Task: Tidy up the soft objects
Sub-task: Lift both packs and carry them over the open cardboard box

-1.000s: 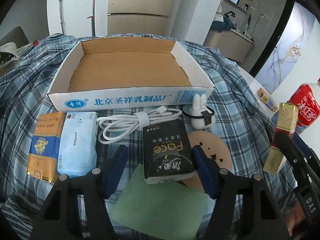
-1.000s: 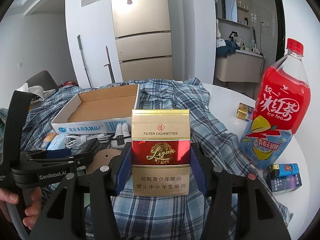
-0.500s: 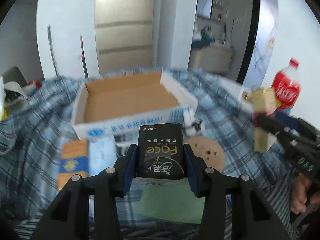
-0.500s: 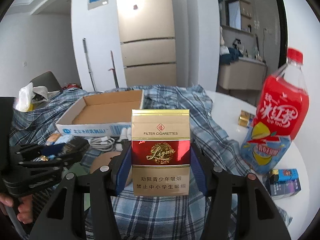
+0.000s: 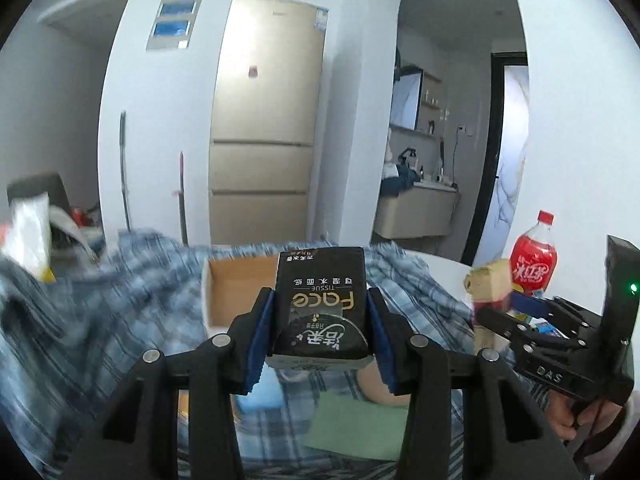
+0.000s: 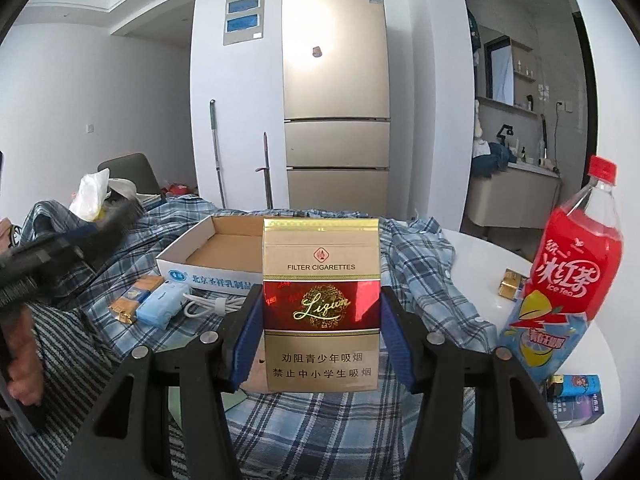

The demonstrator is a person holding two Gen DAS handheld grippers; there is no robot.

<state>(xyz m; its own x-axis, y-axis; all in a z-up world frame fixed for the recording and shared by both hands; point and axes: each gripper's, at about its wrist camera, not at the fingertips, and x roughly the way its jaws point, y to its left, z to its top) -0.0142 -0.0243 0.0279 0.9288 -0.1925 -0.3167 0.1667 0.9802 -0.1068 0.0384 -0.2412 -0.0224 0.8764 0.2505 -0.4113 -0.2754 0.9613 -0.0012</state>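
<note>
two packs in the air, one box to hit

the left hand-held gripper (image 5: 320,334) pinched the black tissue pack (image 5: 320,304) between its blue pads, and the pack was held in the air, in front of the cardboard box (image 5: 236,292) and above the checked cloth (image 5: 100,320). the right hand-held gripper (image 6: 322,338) was pressed on a gold and red cigarette pack (image 6: 321,304), also lifted, on the near side of the cardboard box.

the tissue pack was soft, so i think the pads could squeeze it and let it slide down if the grip became weaker. the left view was blurred, which suggested a fast move; a fast swing toward the cardboard box could knock its low wall or drop the pack short of it, on the white cable (image 6: 208,304) just in front of the box. the two grippers were near each other, so they could collide. the cigarette pack looked stiff, so putting it in the box would probably be a sorting mistake.
</note>
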